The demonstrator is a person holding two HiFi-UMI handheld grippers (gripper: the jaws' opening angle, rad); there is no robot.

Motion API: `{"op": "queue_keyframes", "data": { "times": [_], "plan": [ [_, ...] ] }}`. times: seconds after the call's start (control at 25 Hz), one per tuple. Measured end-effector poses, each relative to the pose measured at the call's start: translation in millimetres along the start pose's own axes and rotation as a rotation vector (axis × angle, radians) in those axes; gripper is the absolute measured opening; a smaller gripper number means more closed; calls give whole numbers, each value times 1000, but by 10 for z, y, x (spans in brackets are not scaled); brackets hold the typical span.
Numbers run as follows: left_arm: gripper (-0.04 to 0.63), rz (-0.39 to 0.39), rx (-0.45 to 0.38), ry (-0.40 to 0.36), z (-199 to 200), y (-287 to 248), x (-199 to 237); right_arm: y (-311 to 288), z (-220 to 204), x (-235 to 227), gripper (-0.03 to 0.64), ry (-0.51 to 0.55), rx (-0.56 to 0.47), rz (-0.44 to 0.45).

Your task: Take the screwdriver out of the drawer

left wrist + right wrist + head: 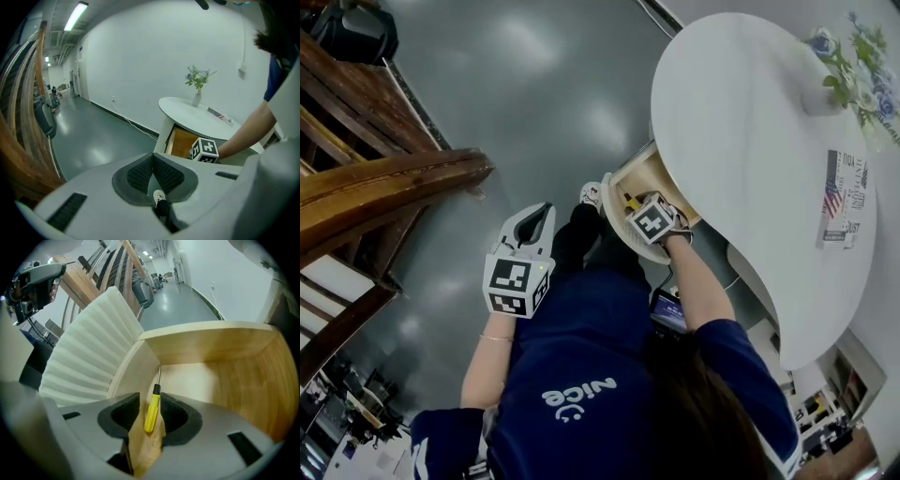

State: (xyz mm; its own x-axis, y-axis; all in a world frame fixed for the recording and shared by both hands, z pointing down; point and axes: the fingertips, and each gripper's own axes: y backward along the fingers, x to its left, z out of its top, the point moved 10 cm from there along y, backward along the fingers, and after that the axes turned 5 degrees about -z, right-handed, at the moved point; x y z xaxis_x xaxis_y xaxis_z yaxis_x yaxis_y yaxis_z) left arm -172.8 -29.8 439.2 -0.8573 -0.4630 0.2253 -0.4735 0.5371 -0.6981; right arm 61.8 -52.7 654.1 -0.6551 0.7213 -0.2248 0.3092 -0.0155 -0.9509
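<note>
Reaching into the drawer [243, 376], my right gripper [150, 397] hangs unclenched astride the yellow screwdriver [150, 416] lying along a side wall; my left gripper [153, 164], clenched empty, hovers over open floor [103, 140].

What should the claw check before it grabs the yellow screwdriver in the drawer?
1. Is the drawer pulled open: ok.
2. Does the screwdriver lie between the jaws of the right claw: ok.
3. Are the right claw's jaws apart, ready to pinch: ok.
4. Is the left claw shut, empty and away from the drawer: ok.
5. Are the jaws low enough to pinch the screwdriver: cannot tell.
</note>
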Motion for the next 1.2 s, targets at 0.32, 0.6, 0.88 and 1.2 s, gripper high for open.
{"op": "queue_keyframes", "data": {
  "times": [0.32, 0.6, 0.88, 1.2],
  "plan": [
    [5, 68, 94, -9, -179, 5, -36, -184, 28, -23, 179, 96, 32, 37],
    [5, 80, 91, 30, -278, 78, -15, -290, 0, -23, 183, 92, 78, 17],
    [5, 88, 107, 22, -311, 95, -11, -403, 0, -3, 170, 152, 126, -4],
    [5, 89, 117, 24, -301, 49, -14, -419, -11, -22, 95, 170, 119, -70]
  ]
}}
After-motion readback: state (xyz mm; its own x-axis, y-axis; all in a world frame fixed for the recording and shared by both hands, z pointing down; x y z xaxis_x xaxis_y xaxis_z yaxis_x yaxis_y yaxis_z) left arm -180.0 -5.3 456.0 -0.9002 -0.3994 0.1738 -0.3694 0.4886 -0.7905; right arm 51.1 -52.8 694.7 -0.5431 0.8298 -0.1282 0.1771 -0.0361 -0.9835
